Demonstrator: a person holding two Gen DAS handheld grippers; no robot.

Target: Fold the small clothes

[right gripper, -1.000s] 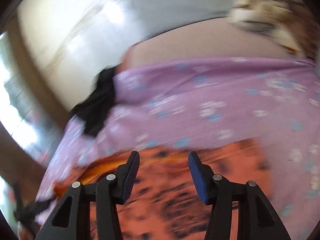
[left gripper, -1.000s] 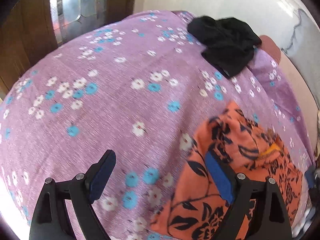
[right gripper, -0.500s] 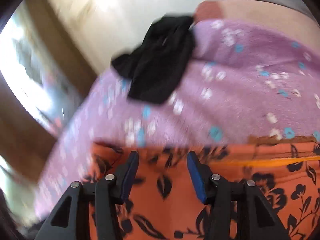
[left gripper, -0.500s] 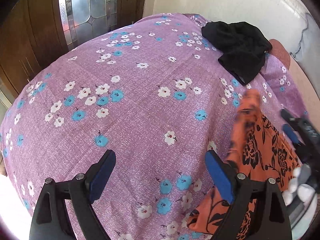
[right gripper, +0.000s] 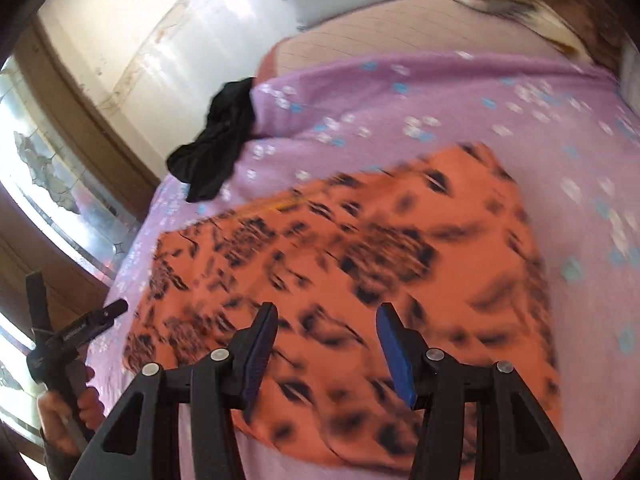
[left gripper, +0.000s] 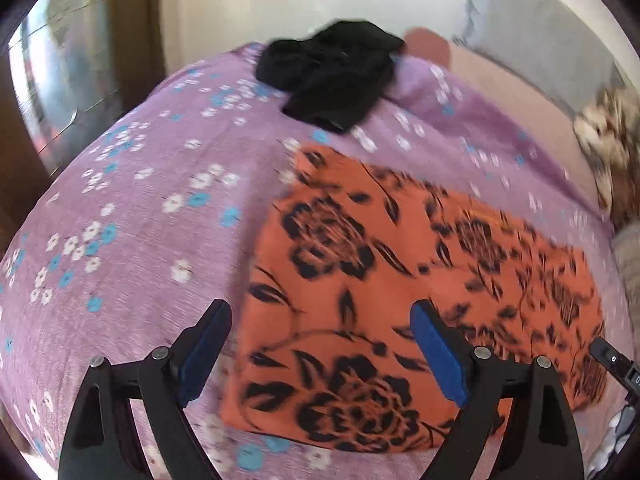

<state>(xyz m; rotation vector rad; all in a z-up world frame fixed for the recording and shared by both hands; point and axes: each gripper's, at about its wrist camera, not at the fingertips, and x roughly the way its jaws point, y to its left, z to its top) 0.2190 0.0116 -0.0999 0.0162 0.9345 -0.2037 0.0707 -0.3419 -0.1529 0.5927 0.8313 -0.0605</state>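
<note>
On purple floral sheet (left gripper: 120, 264): orange floral garment (left gripper: 400, 280) spread flat, unfolded. Left gripper (left gripper: 320, 350) wide, right gripper (right gripper: 326, 350) half-open, both empty. Next, probably: pinch six-o'clock hem, fold toward twelve, toward black garment (left gripper: 336, 76).

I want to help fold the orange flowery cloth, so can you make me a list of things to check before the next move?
1. Orange black-flowered cloth spread flat on the purple flowered bedsheet: ok.
2. Left hand-held gripper open, nothing between its pads: ok.
3. Right hand-held gripper open, holding nothing: ok.
4. Crumpled black garment lies apart from the orange cloth, at the sheet's far edge: ok.
5. Cloth edges straight and free of wrinkles: cannot tell, both views are blurred.
6. Cloth's near edge within easy reach of both grippers: ok, it lies just under them.
</note>
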